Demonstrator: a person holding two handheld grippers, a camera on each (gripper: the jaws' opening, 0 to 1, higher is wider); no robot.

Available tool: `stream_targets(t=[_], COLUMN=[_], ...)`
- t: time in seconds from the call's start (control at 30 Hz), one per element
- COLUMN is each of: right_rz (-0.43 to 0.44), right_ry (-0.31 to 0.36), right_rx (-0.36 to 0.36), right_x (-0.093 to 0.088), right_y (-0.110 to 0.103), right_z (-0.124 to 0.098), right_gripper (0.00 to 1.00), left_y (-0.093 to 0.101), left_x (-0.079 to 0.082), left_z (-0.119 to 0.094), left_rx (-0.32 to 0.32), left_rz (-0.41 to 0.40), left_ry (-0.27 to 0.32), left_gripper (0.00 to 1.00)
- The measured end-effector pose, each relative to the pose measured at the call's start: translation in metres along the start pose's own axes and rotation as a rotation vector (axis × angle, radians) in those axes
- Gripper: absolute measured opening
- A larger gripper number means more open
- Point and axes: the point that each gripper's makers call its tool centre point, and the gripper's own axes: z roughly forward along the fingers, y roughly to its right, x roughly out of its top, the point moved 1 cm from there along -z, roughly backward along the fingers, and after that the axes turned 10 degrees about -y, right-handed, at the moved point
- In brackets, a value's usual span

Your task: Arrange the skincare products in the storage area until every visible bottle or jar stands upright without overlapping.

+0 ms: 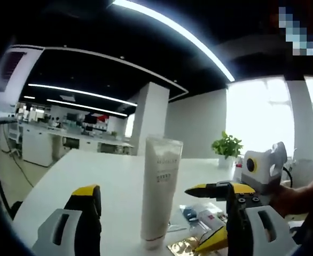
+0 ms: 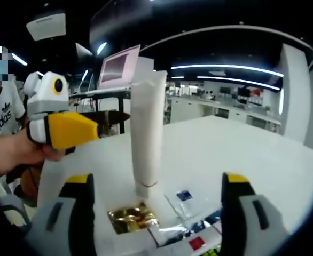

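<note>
Progress looks partial. In the left gripper view, the left tongs (image 1: 162, 213) are spread wide and empty, with the white tube (image 1: 159, 189) standing upright on its cap between the two jaws, touching neither. So one product seems to be set right. Just right of its base, on the white table (image 1: 108, 176), lies a gold sachet (image 1: 186, 246) among a loose scatter of small clear and coloured packets (image 1: 199, 217), flat and partly overlapping; these are too blurred to name. Farther right the right tongs (image 1: 220, 190) reach in from the side. In the right gripper view those tongs (image 2: 159, 213) are likewise open and hold nothing. What is left, I judge, is sorting the flat packets; no other bottle or jar is plain here.
</note>
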Motion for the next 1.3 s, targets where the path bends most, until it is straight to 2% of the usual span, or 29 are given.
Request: stream_targets(t=[0.07,0.13,0.37,0.67,1.07,1.3], right_rz=[-0.004,-0.004,-0.003,0.013,0.021,0.026], right_ry=[0.016,0.02,0.045,0.06,0.057,0.067], right_rx=[-0.007,-0.01,-0.031,-0.046,-0.061,-0.094], right_x=[0.006,0.009,0.023,0.029,0.033,0.037], right_y=[0.0,0.0,0.0,0.001,-0.005,-0.002], right_z=[0.001,0.004,0.01,0.018,0.026,0.026], right_gripper=[1.0,1.0,1.0,1.0,1.0,1.0], left_y=[-0.002,0.001,-0.003,-0.003,-0.004,-0.001], left_x=[0.002,0.006,0.004,0.011,0.008,0.01], left_z=[-0.002,-0.004,-0.005,-0.015,-0.035,-0.044], left_rx=[0.001,-0.016,-0.007,-0.016,-0.004,-0.012], left_rz=[-0.001,-0.009,-0.034,-0.06,-0.058,-0.052], left_ry=[0.005,0.036,0.037,0.074,0.077,0.087], left_gripper=[0.99,0.99,0.99,0.99,0.99,0.99])
